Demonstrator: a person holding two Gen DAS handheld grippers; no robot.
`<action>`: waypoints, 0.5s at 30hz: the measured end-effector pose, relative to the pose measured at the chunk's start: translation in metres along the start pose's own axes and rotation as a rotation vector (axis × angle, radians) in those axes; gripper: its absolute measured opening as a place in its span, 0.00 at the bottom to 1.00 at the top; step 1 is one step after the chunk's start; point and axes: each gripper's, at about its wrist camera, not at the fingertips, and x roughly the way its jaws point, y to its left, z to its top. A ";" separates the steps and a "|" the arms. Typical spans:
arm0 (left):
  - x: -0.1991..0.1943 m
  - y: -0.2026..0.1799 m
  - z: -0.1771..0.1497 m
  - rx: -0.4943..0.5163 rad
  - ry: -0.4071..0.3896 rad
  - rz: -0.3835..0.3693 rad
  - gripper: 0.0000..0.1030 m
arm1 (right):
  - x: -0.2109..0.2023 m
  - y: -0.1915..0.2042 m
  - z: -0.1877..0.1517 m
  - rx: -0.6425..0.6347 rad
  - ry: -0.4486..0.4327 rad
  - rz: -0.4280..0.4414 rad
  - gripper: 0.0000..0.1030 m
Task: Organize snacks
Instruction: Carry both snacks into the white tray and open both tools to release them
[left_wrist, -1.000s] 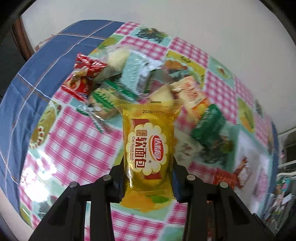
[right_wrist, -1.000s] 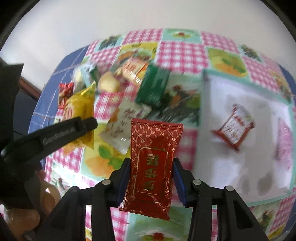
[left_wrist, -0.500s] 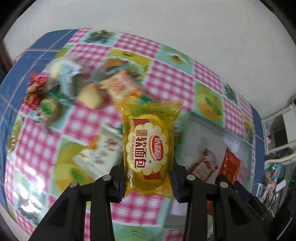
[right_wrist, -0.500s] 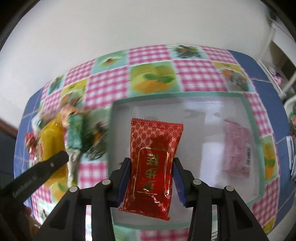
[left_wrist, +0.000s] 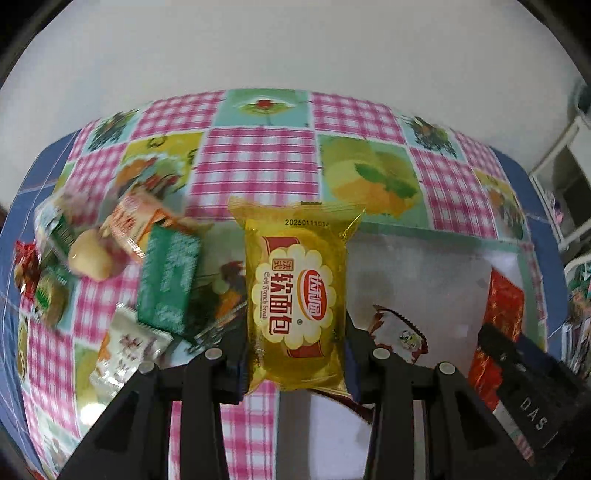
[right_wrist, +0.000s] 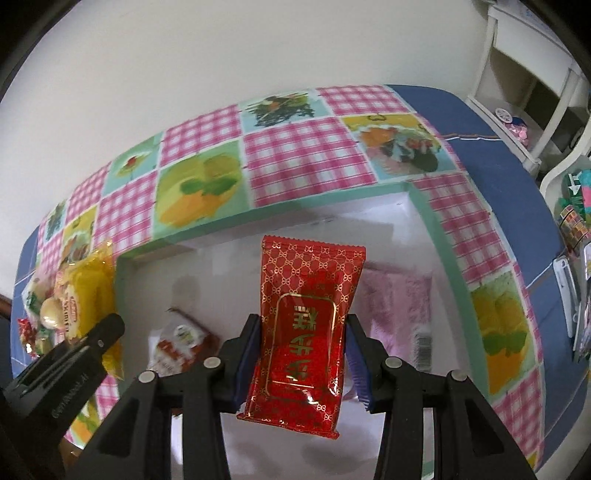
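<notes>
A: What changed over the last second?

B: Both grippers have carried their packets sideways from the snack pile (left_wrist: 110, 266) to the white tray (right_wrist: 258, 435). A second ago the pile filled the left view; now it sits off to the tray's left. Means both picks are done, drop is next, I'd say.

A: Grip state?

B: Left gripper (left_wrist: 295, 354) is clamped on the yellow bread packet (left_wrist: 297, 302), pads pressing both long edges, gap just packet-wide. Right gripper (right_wrist: 301, 362) is clamped on the red packet (right_wrist: 306, 332) the same way. No slack visible on either.

A: Position relative to the tray?

B: Red packet hangs over the tray's middle. Yellow one hangs at the tray's left edge, partly over the checked tablecloth (left_wrist: 255, 162), so it likely needs a bit more travel. Already in the tray: a small red-and-white packet (right_wrist: 181, 347) near its left side, a pink one (right_wrist: 402, 306) toward its right.

A: Orientation?

B: Both long axes run along the fingers, away from the camera. Top seams point toward the tray's far side; lower ends stick out behind the pads.
</notes>
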 end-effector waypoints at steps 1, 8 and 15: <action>0.002 -0.003 0.000 0.009 -0.001 0.002 0.40 | 0.002 -0.002 0.001 0.002 0.000 -0.003 0.46; 0.005 -0.020 -0.001 0.058 0.000 -0.029 0.40 | 0.014 -0.015 0.004 0.026 0.016 -0.009 0.46; 0.006 -0.035 -0.006 0.094 0.019 -0.051 0.40 | 0.016 -0.017 0.005 0.032 0.034 -0.022 0.46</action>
